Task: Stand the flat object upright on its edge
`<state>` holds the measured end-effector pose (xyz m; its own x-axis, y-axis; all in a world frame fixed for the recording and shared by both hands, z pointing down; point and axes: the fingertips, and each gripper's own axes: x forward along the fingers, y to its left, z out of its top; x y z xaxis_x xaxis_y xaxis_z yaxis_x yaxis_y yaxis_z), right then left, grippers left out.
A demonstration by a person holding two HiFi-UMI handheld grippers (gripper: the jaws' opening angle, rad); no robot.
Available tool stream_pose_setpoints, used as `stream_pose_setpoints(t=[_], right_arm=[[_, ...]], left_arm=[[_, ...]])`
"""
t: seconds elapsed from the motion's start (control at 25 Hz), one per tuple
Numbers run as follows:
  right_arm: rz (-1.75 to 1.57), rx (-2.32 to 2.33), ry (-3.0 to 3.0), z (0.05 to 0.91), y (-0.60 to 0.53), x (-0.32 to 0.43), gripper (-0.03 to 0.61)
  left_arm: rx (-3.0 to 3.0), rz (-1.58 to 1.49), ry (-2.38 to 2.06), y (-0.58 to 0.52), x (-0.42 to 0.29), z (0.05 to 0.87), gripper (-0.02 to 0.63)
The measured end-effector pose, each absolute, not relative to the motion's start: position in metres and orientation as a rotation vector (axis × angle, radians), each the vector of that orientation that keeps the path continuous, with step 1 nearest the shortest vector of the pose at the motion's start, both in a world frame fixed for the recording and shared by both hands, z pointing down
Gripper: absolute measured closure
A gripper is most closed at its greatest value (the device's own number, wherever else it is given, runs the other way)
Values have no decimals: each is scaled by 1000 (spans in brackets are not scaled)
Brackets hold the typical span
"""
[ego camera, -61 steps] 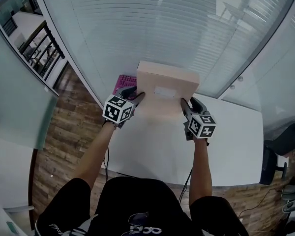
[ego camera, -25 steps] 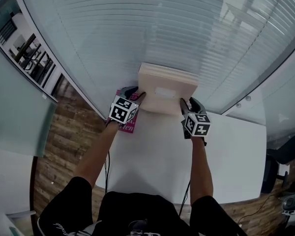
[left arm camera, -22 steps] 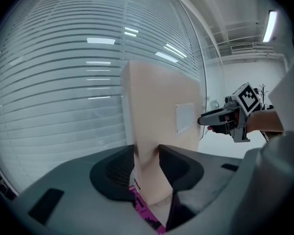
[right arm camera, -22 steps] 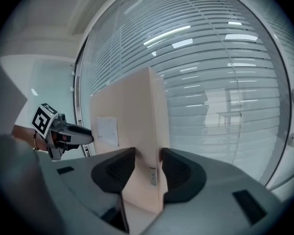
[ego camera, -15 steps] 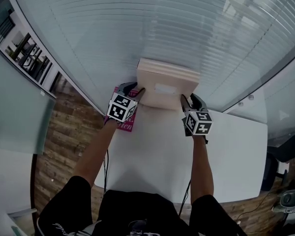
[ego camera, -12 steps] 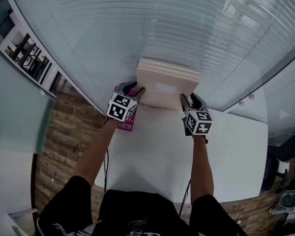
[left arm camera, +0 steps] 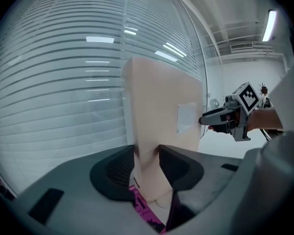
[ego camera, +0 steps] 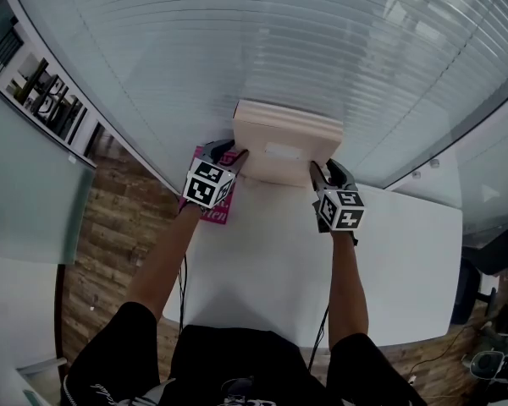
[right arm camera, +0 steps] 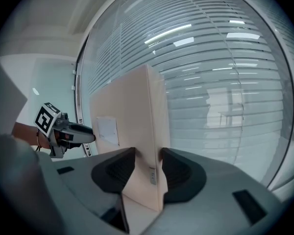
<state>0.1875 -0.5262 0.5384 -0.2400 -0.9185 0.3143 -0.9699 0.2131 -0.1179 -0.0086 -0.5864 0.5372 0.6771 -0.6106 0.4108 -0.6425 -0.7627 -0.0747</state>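
Observation:
A flat beige cardboard box [ego camera: 285, 145] with a white label stands upright on its long edge at the far side of the white table [ego camera: 322, 269], close to the glass wall. My left gripper [ego camera: 240, 154] is shut on the box's left end, and the box [left arm camera: 159, 116] fills the gap between its dark jaws. My right gripper [ego camera: 316, 169] is shut on the right end, where the box [right arm camera: 132, 141] sits pinched between the jaws. Each gripper shows in the other's view: the right gripper [left arm camera: 206, 120] and the left gripper [right arm camera: 90, 132].
A magenta booklet [ego camera: 218, 210] lies flat on the table under my left gripper, also seen as the booklet [left arm camera: 146, 212]. A glass wall with blinds [ego camera: 262, 49] rises right behind the box. The table's left edge drops to a wooden floor [ego camera: 110, 227].
The box has been raised from a leaning tilt to nearly upright and moved slightly toward the glass. Both grippers kept their hold on its ends.

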Motion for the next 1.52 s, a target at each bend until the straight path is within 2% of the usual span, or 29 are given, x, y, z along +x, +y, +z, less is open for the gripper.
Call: stream_pose_setpoints(t=[1.0,1.52], right_arm=[[491,1800,-2301,537,-522,186,388],[481,1804,-2293,526,-490,175,388]], left_arm=[[2752,568,-1077,-584,-16,530,437],[2757,487,-1074,-542,-20,508,437]])
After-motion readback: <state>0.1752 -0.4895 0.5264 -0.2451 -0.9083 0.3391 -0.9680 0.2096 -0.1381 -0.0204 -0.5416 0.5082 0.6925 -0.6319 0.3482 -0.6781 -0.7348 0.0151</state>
